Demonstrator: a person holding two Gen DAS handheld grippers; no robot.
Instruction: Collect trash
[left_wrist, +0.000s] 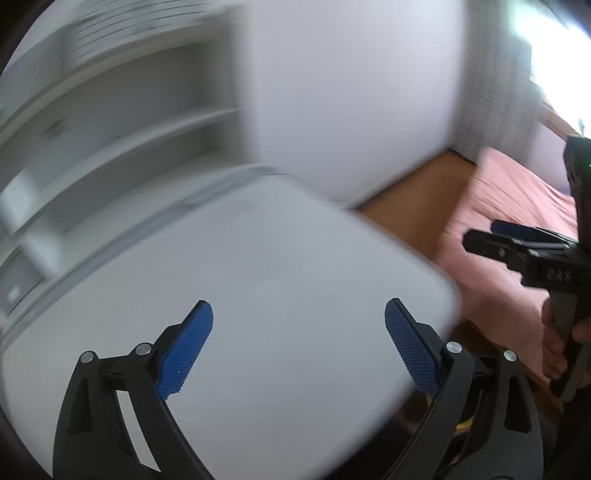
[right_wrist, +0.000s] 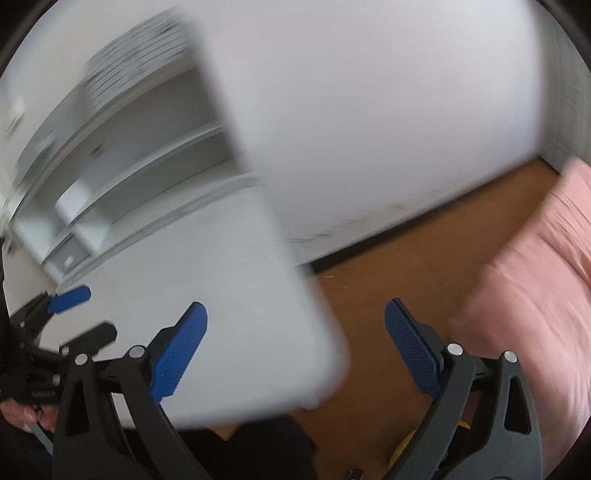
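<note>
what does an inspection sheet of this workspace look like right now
surface: white table, bare where it shows; both views are motion-blurred
job's things: nothing seen; no trash visible on the table or on the floor
clutter: nothing seen on the table; a small yellow thing low by the right claw, too hidden to identify
grippers: left claw open and empty over the table; right claw open and empty over the table's edge and the floor
cables: nothing seen
surroundings: white shelves behind the table, white wall, brown wood floor, pink bed to the right
</note>
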